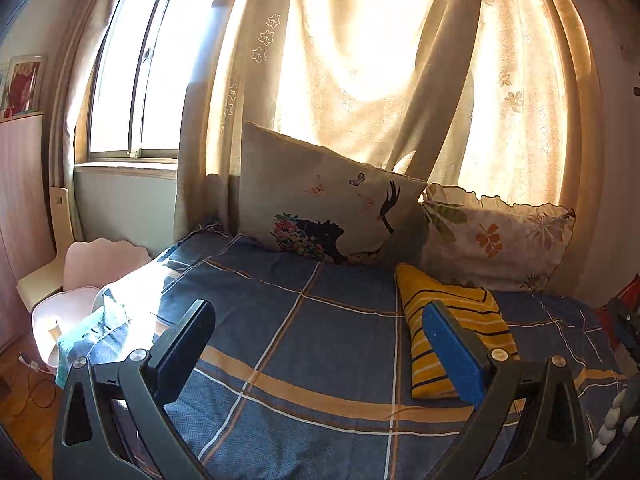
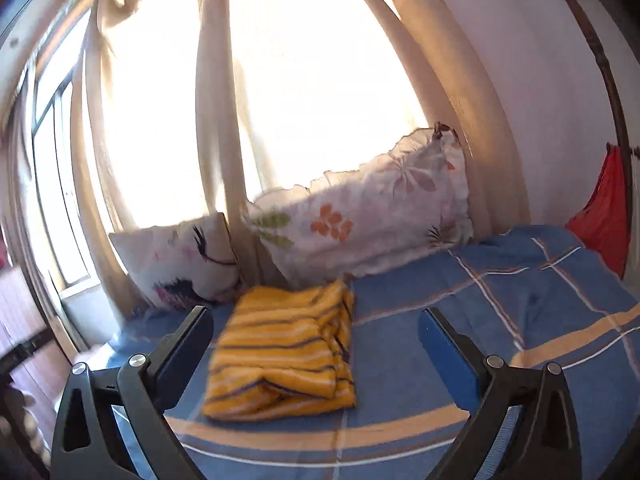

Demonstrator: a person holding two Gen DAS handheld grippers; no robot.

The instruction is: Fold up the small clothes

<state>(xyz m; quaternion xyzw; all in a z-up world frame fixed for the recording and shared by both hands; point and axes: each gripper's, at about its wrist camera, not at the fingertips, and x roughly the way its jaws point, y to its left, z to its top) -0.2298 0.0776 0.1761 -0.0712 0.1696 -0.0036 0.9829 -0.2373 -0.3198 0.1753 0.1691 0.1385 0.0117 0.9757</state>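
A yellow garment with dark and white stripes (image 2: 282,350) lies folded in a rough rectangle on the blue plaid bedsheet (image 2: 500,304). My right gripper (image 2: 316,334) is open and empty, hovering just above and in front of the garment, which sits between its fingers. In the left wrist view the same garment (image 1: 452,320) lies to the right, partly hidden behind the right finger. My left gripper (image 1: 318,330) is open and empty above the bedsheet (image 1: 300,332), to the left of the garment.
Two printed pillows (image 1: 320,204) (image 1: 496,236) lean against the curtain (image 1: 360,60) at the head of the bed. A red cloth (image 2: 604,216) hangs at the right wall. A pink chair (image 1: 76,280) and a teal cloth (image 1: 80,336) are at the bed's left edge.
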